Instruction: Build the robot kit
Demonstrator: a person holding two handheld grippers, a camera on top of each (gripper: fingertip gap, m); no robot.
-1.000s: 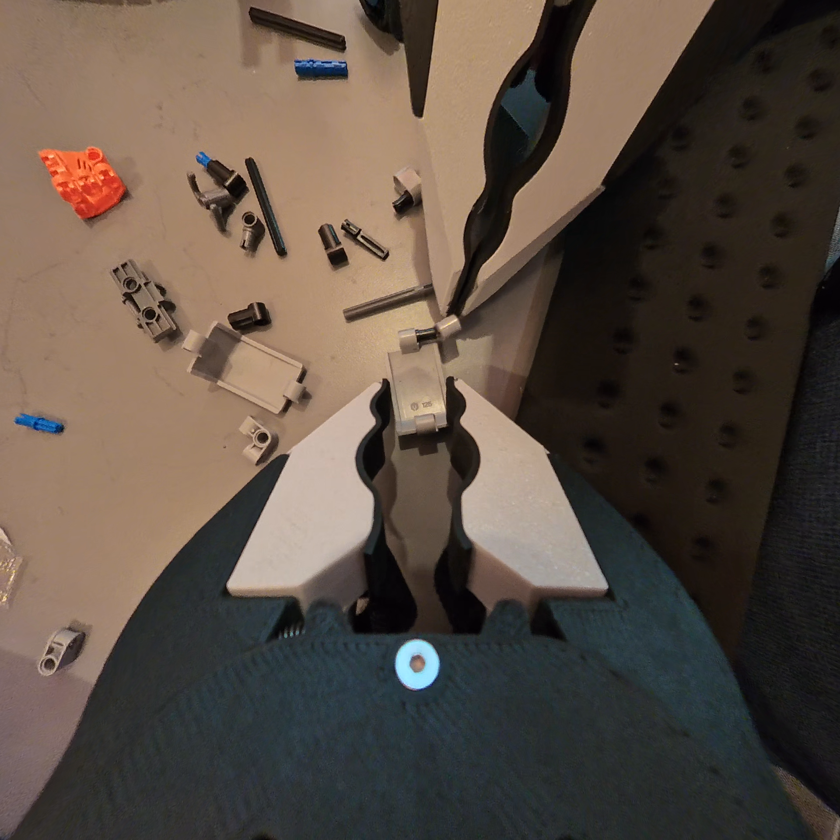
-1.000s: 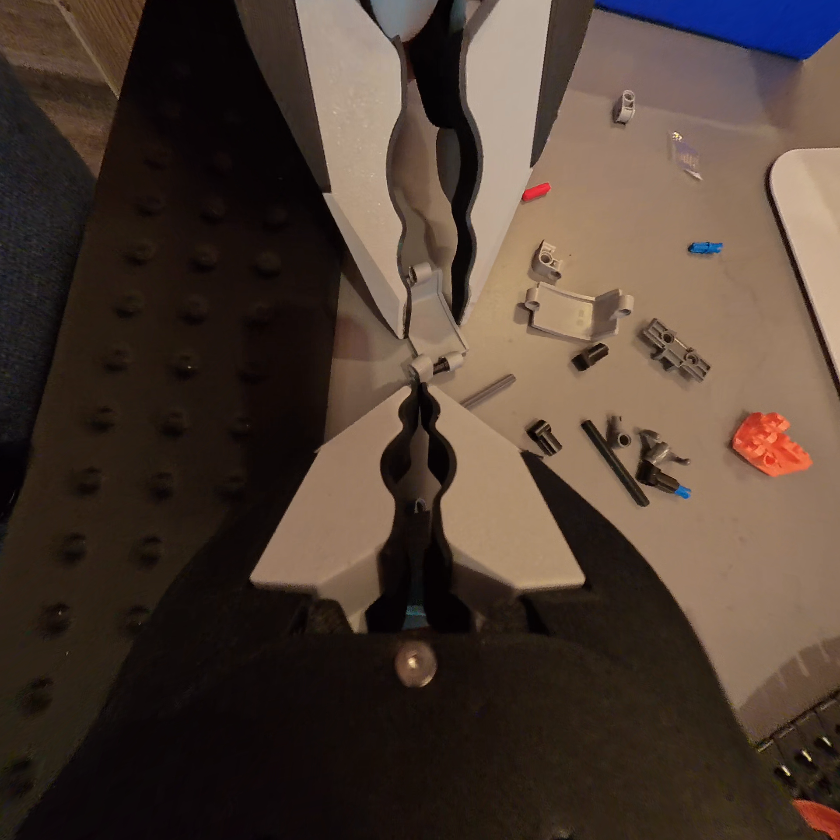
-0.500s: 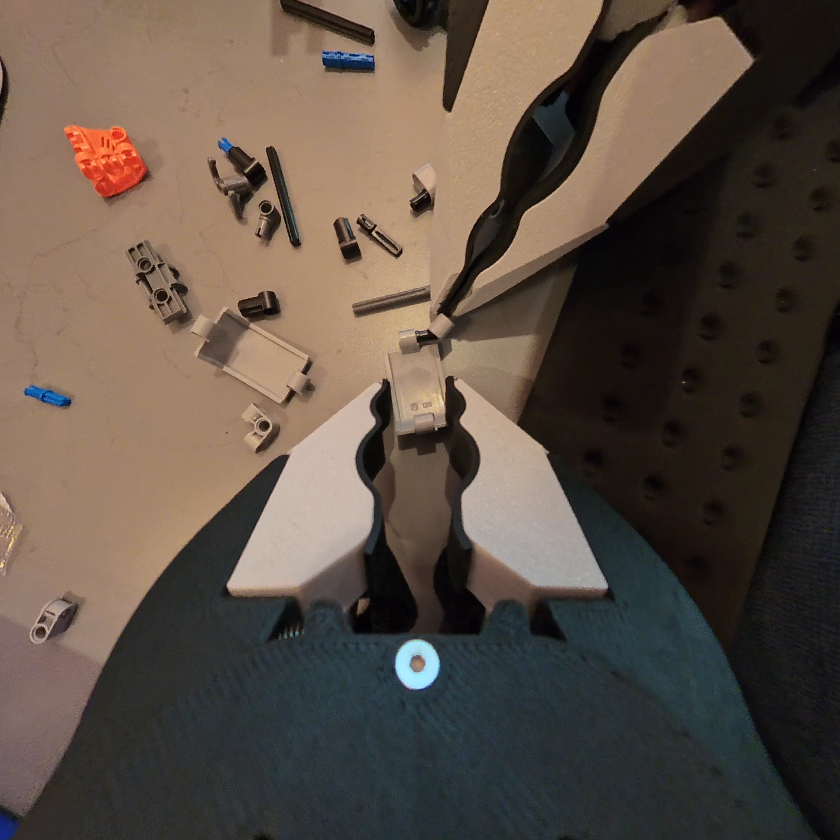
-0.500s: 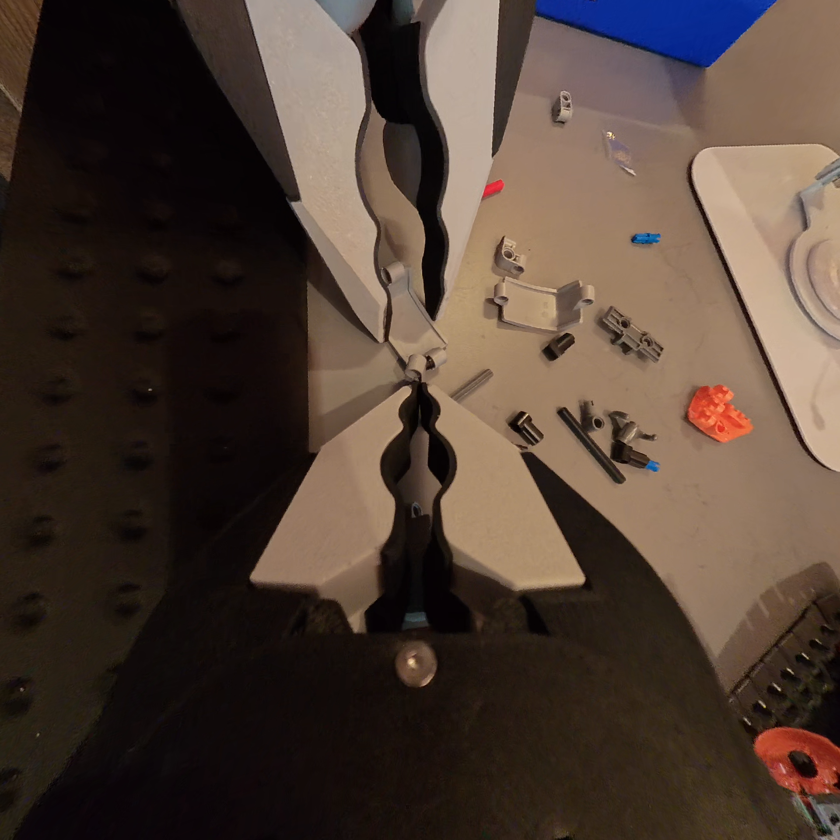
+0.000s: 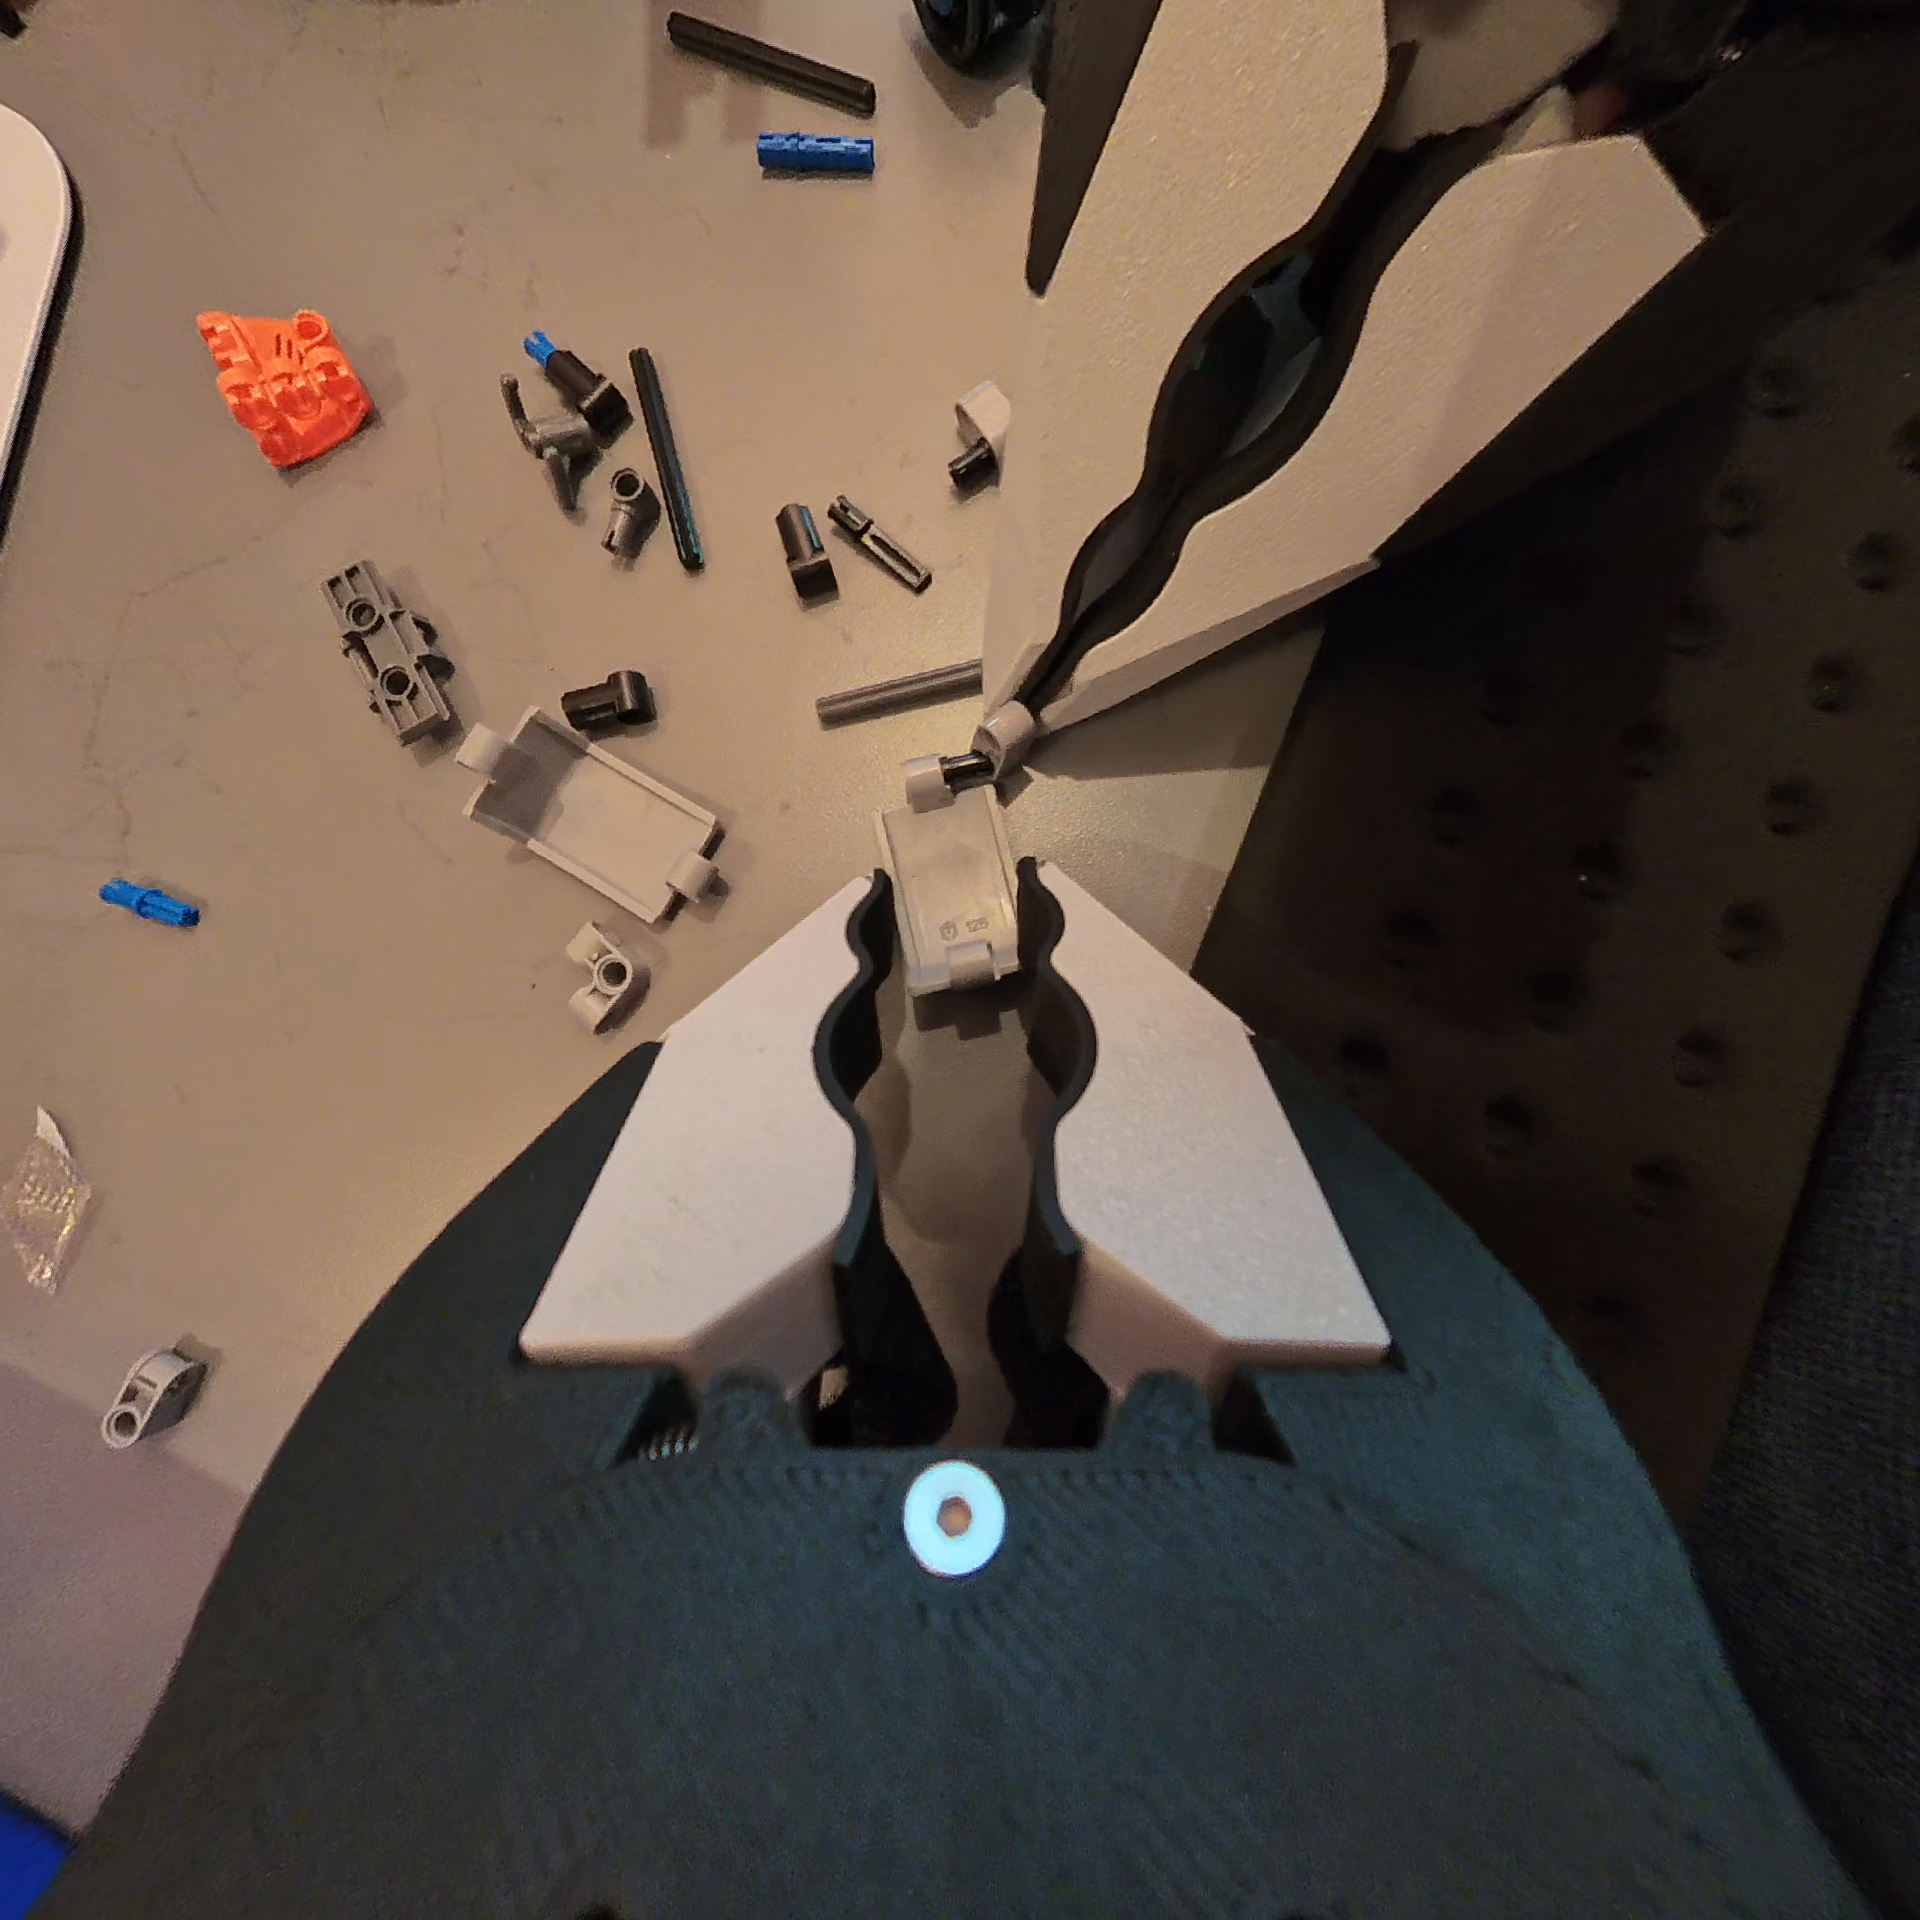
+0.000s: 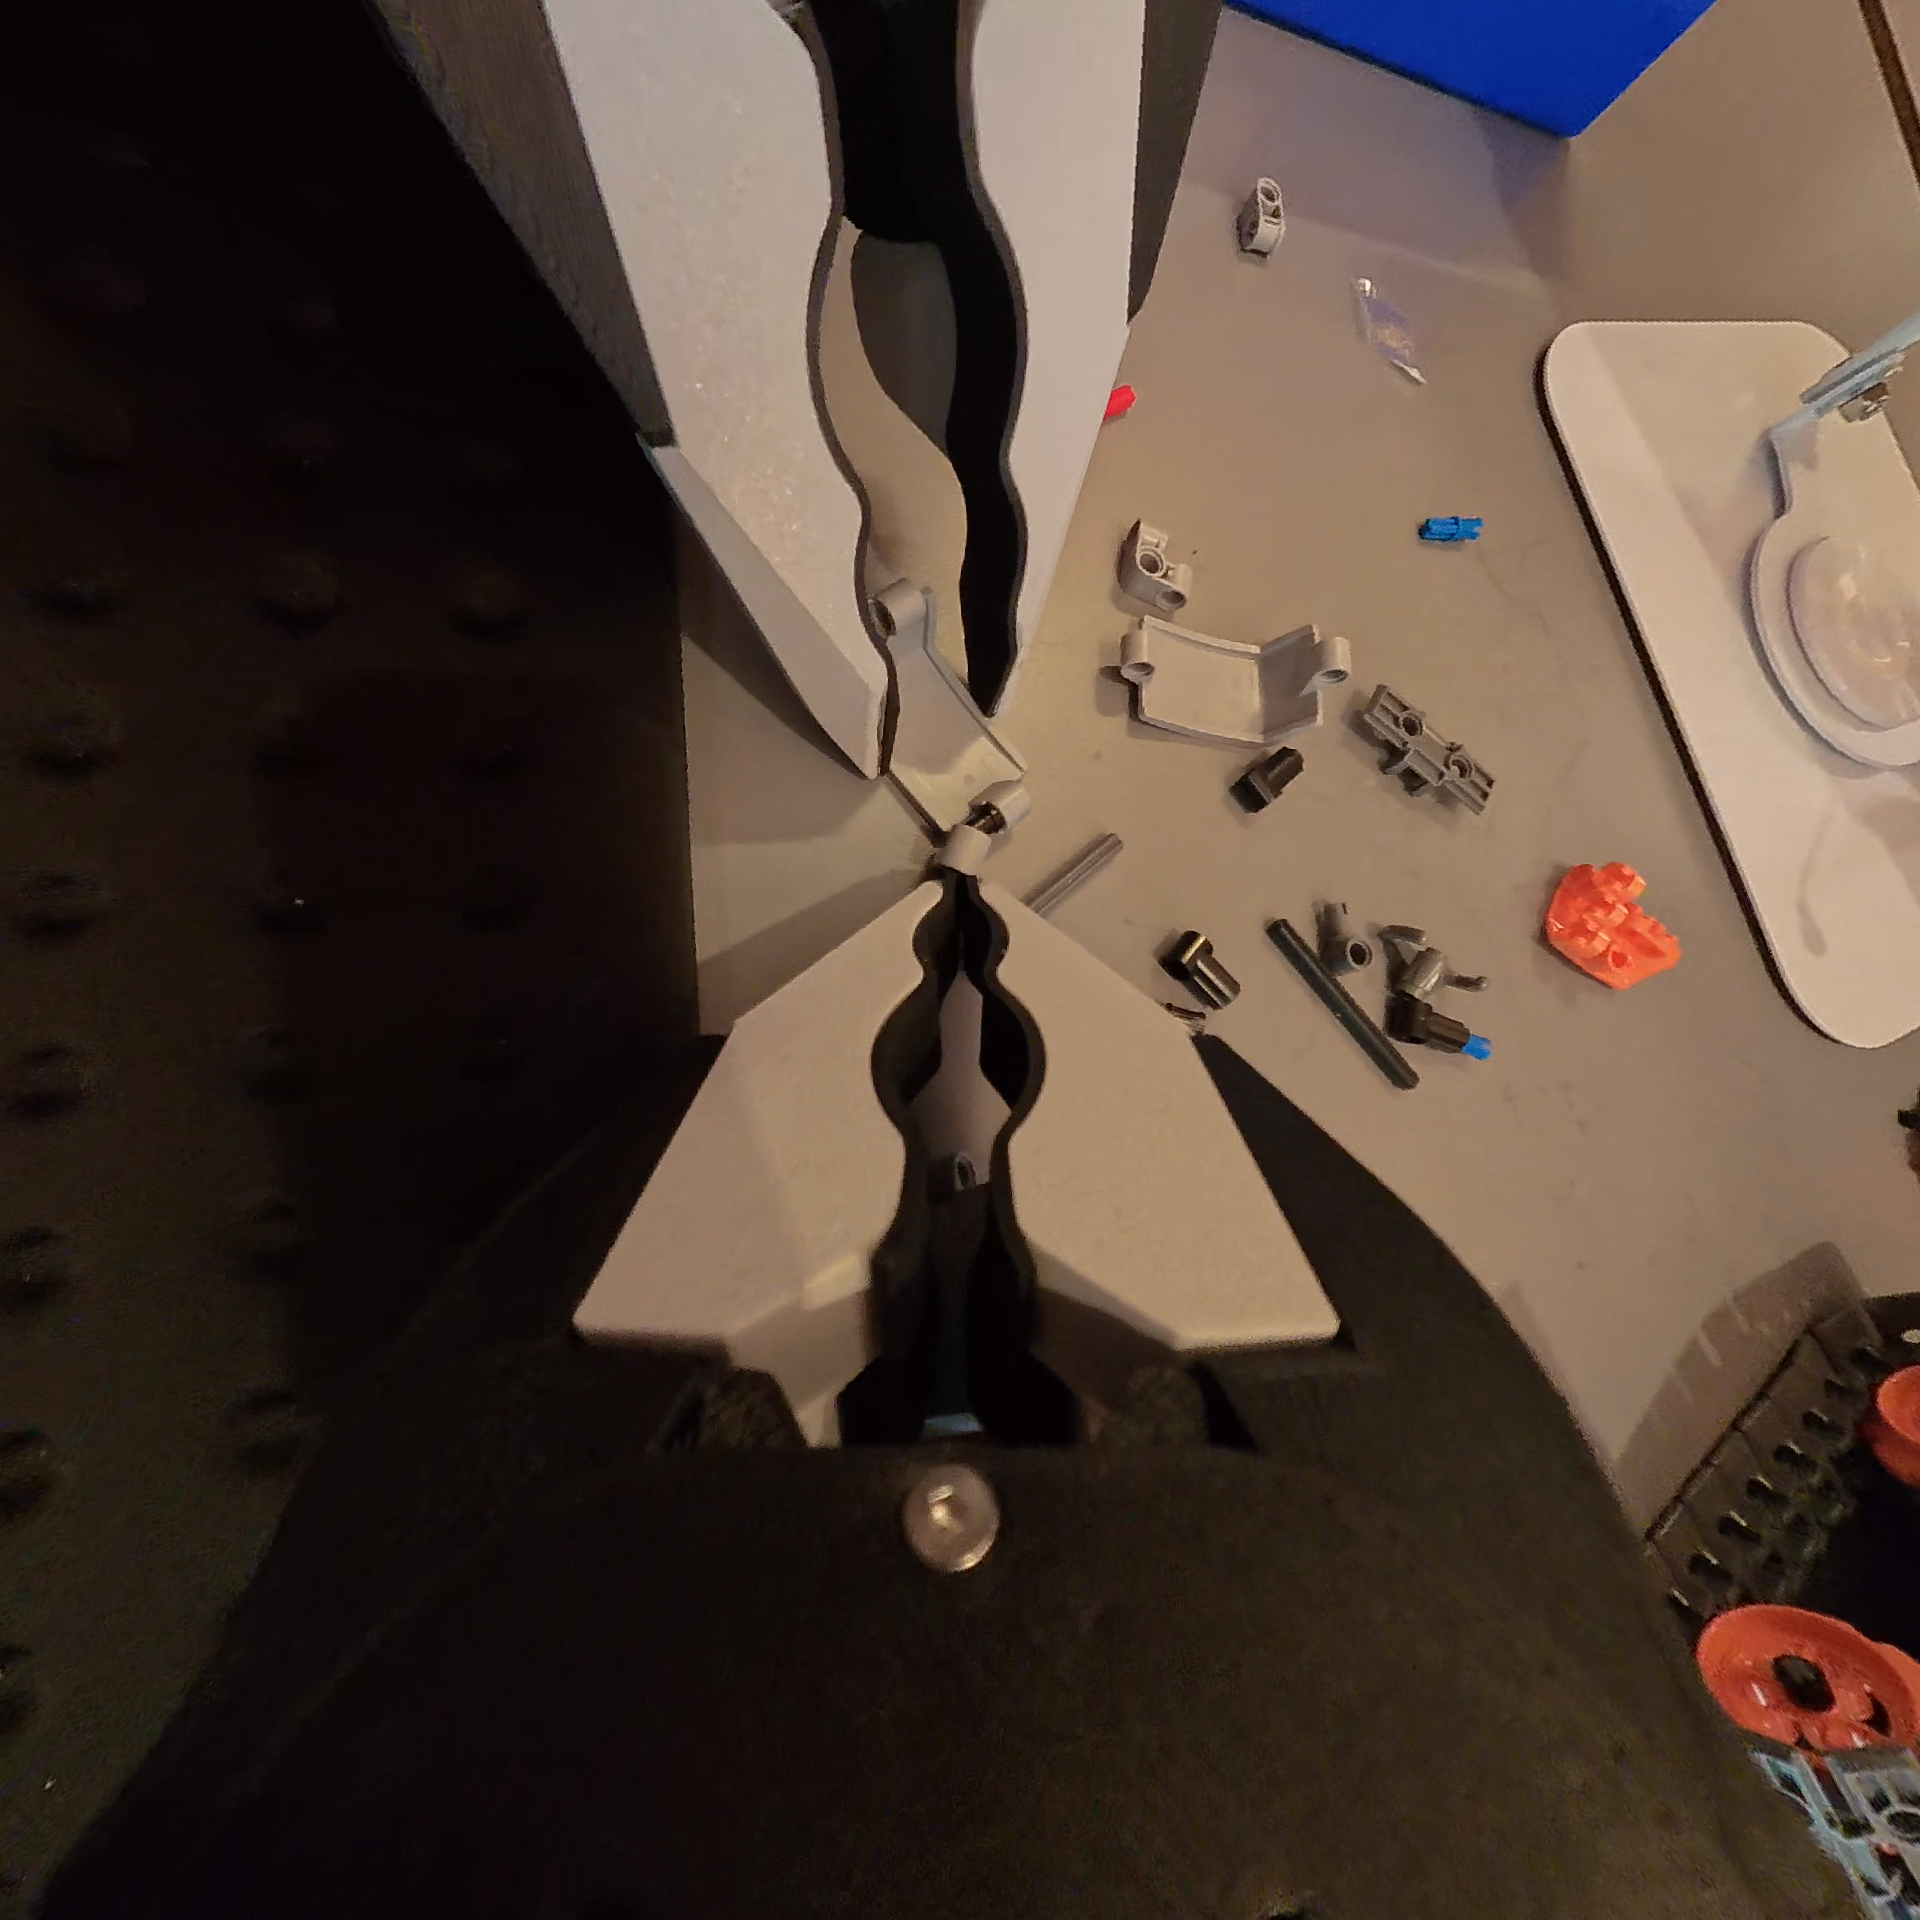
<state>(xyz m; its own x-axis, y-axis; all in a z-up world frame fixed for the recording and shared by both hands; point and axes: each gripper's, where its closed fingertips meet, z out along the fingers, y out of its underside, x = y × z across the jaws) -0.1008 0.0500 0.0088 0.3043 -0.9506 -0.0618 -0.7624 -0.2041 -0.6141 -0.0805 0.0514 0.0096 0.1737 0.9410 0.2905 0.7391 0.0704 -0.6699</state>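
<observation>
Above the grey table, left gripper pinches a grey panel; right gripper pinches its connector

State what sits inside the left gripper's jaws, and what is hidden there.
A light grey panel is clamped between the left gripper jaws, its far end sticking out. Its side edges are covered by the jaws.

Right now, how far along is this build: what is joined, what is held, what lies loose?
Joined: nothing for certain. A black pin bridges the small grey connector and the grey panel, partly exposed between them. In hand: the left gripper clamps the panel, the right gripper pinches the connector. Remaining: second panel, orange piece, blue pin and black axle, loose on the table.
</observation>
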